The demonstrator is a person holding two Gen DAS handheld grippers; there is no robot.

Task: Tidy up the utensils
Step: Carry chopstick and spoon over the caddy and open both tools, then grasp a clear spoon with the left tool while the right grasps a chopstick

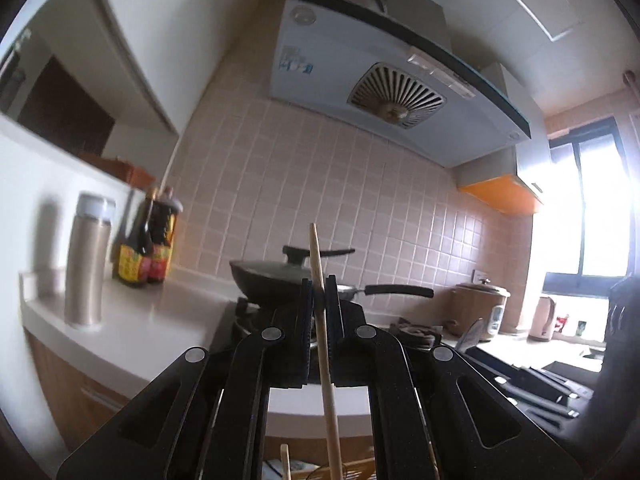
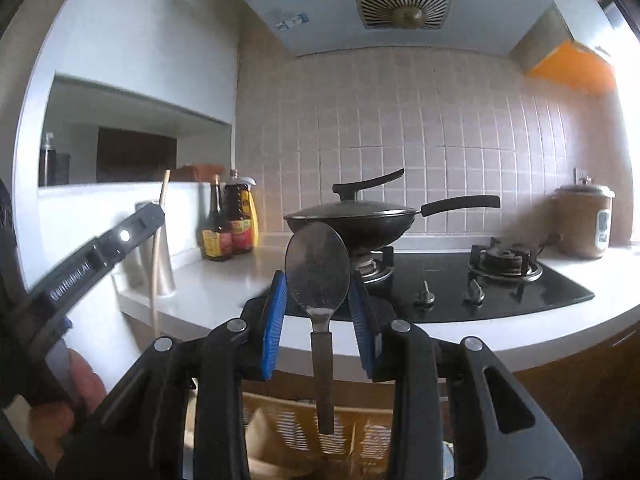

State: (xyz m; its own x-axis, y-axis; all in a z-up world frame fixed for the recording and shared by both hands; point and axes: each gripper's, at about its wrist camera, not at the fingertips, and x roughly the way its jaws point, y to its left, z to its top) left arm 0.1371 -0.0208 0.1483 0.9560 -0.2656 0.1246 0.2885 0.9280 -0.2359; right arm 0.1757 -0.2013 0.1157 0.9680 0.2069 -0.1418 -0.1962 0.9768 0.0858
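Observation:
My left gripper [image 1: 319, 292] is shut on a wooden chopstick [image 1: 323, 332] and holds it upright, its tip above the jaws. The chopstick [image 2: 158, 248] and the left gripper's arm [image 2: 96, 252] also show at the left of the right wrist view. My right gripper [image 2: 318, 300] with blue pads [image 2: 274, 332] is shut on a metal spoon [image 2: 318, 272], bowl up, its handle hanging down over a tan slotted utensil basket [image 2: 320, 432]. More chopstick ends [image 1: 285, 462] show at the bottom of the left wrist view.
A white counter [image 2: 224, 292] carries a steel flask [image 1: 86, 260] and two sauce bottles [image 2: 230, 220]. A lidded black wok [image 2: 352, 220] sits on the gas hob [image 2: 480, 288], with a rice cooker [image 2: 584, 220] at the right and a range hood [image 2: 404, 0] above.

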